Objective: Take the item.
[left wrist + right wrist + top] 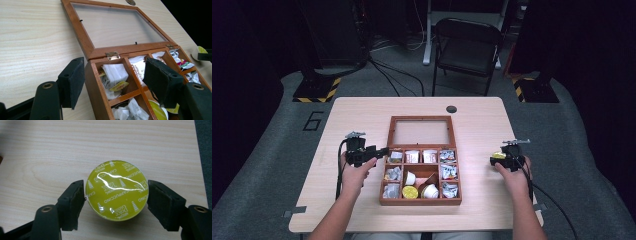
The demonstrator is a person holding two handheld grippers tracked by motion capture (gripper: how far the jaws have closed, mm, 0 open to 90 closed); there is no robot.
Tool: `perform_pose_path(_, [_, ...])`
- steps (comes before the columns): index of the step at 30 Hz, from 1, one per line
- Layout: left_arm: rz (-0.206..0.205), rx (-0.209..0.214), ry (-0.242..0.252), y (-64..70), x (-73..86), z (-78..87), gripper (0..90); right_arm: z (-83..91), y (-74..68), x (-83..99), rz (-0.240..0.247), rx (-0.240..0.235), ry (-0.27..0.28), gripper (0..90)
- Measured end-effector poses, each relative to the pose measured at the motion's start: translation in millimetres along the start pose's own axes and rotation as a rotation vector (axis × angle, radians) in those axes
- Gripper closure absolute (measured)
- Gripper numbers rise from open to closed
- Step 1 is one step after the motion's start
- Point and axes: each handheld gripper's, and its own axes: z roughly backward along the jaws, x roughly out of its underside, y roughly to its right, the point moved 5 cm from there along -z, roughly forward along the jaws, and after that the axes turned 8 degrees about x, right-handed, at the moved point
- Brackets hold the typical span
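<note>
In the right gripper view, the right gripper (116,192) has a yellow coffee capsule (117,190) between its jaws, foil top up and printed "CAPPUCCINO". The left pad (79,195) touches the capsule's edge; the other pad sits just beside the rim with a sliver of gap showing, so the jaws are closed to about the capsule's width, though I cannot tell whether the grip is firm. The capsule is over the bare wooden table (50,150), near its right edge.

In the left gripper view, the left gripper (113,82) is wide open and holds nothing; its jaws straddle the near-left corner of the wooden box (93,82), one pad outside the wall, the other above the compartments (tea bags and paper sachets lie in these).

From the high view, the right gripper (499,159) and capsule (498,156) are well apart from the box (419,201), to its right. The left gripper (382,151) is at the box's left wall. The glass-paned lid (421,132) lies open flat on the table behind the compartments. Beyond the table stands a black folding chair (467,47)
</note>
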Motion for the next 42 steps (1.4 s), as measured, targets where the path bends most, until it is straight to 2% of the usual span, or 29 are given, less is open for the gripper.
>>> perform_pose_path(2, [-0.002, 0.0, 0.002, -0.3, -0.2, 0.0, 33.1, 0.8, -1.4, 0.1, -0.025, 0.001, -0.009, 29.0])
perform_pose_path(6, [-0.005, 0.001, -0.001, -1.0, -0.2, 0.5, 33.1, 2.5, 1.0, -2.2, -0.012, -0.003, 0.014, 27.9])
perform_pose_path(7, [-0.004, 0.0, 0.001, -1.1, -0.3, 0.6, 33.1, 3.6, 0.1, -2.0, -0.027, -0.004, 0.008, 27.9])
perform_pose_path(14, [0.005, -0.003, 0.003, -0.9, -0.2, 0.9, 33.1, 7.6, 2.3, -4.8, -0.038, 0.0, 0.023, 25.6])
perform_pose_path(19, [0.004, -0.004, 0.002, -0.9, 0.0, 1.1, 33.1, 9.7, 2.2, -7.7, -0.017, 0.001, 0.046, 25.6])
perform_pose_path(25, [0.005, -0.004, 0.002, -1.2, 0.1, 1.1, 33.1, 10.1, 1.1, -7.3, -0.026, 0.01, 0.035, 25.4])
perform_pose_path(29, [0.004, -0.005, 0.004, -2.0, -0.2, 1.1, 33.1, 16.8, 0.3, -12.5, -0.024, 0.01, 0.069, 25.1])
perform_pose_path(31, [0.002, -0.006, 0.004, -2.5, -0.3, 1.0, 33.1, 23.3, -4.2, -17.2, -0.022, 0.003, 0.091, 25.2])
perform_pose_path(35, [0.006, -0.007, -0.002, -2.4, 0.2, -0.5, 33.1, 33.7, -16.9, -25.3, 0.019, -0.021, 0.121, 26.0])
perform_pose_path(42, [0.001, -0.009, -0.013, -2.6, 0.6, -2.8, 33.1, 44.8, -41.1, -32.8, 0.068, -0.084, 0.139, 26.7])
